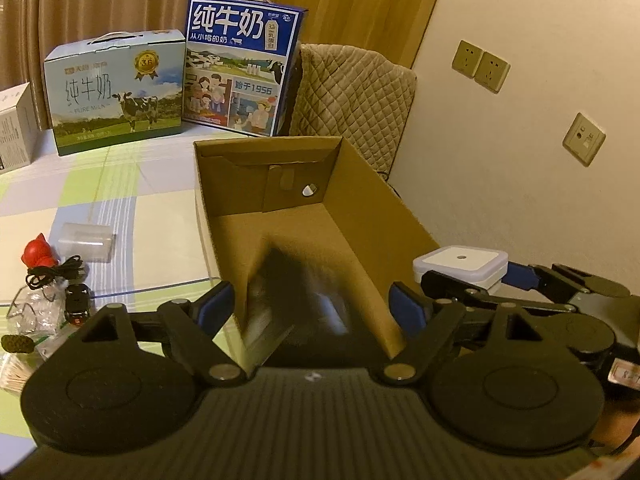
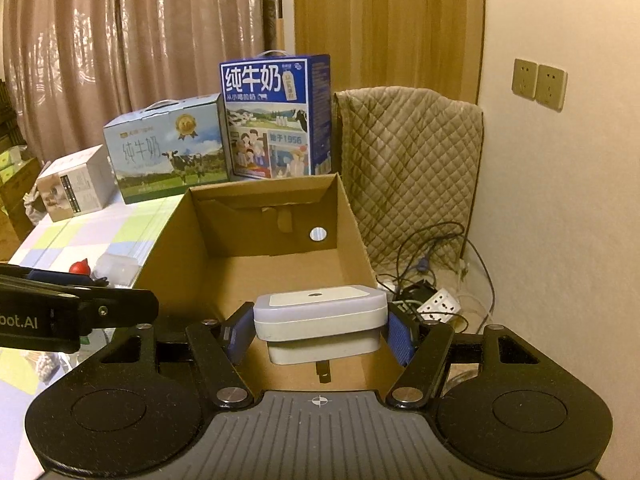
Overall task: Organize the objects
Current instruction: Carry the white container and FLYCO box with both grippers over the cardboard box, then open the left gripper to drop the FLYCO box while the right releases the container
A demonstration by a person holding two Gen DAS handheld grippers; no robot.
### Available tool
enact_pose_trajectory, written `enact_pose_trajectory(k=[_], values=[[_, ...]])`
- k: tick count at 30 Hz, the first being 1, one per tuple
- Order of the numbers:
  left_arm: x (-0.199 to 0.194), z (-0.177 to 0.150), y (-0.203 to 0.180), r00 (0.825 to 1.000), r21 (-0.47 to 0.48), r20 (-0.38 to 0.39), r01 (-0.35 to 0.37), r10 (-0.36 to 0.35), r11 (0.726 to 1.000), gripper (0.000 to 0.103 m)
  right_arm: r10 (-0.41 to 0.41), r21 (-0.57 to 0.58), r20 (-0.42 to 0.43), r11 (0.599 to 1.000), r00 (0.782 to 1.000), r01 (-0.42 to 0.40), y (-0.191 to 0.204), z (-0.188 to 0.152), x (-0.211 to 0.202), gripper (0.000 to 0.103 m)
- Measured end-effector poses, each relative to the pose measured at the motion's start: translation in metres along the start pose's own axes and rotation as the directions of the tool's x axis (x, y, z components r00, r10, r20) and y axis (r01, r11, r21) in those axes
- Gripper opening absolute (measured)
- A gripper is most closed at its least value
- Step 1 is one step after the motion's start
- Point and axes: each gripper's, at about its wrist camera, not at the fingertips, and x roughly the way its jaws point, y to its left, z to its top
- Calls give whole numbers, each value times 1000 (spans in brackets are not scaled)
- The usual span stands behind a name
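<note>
A white plug-in night light (image 2: pixel 320 312), its prongs pointing down, sits clamped between the blue pads of my right gripper (image 2: pixel 320 330) above the near end of the open cardboard box (image 2: pixel 256 264). My left gripper (image 1: pixel 312 308) stands wide open over the same box, with a dark, motion-blurred object (image 1: pixel 292 296) between its fingers; I cannot tell whether the pads touch it. Beyond the box, two milk cartons (image 1: pixel 120 88) stand on the checked tablecloth (image 1: pixel 120 200), with small clutter at left.
</note>
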Motion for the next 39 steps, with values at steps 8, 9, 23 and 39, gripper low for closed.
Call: enact_pose_trajectory(k=[8, 9, 23, 39], values=[[-10, -4, 11, 1000, -4, -1, -22, 22, 1000, 81, 5, -3, -1, 1000, 1000, -5, 7, -1, -3, 64], [-11, -5, 12, 1000, -5, -2, -23, 23, 1000, 81, 6, -3, -2, 1000, 1000, -6, 8, -1, -3, 64], [-17, -10, 18, 999, -15, -5, -35, 34, 999, 81, 65, 31, -14, 997, 998, -64, 10, -3, 7, 70], [-45, -26, 35, 998, -52, 0, -64, 64, 997, 82, 45, 46, 22, 998, 999, -46, 18, 0, -27, 76]])
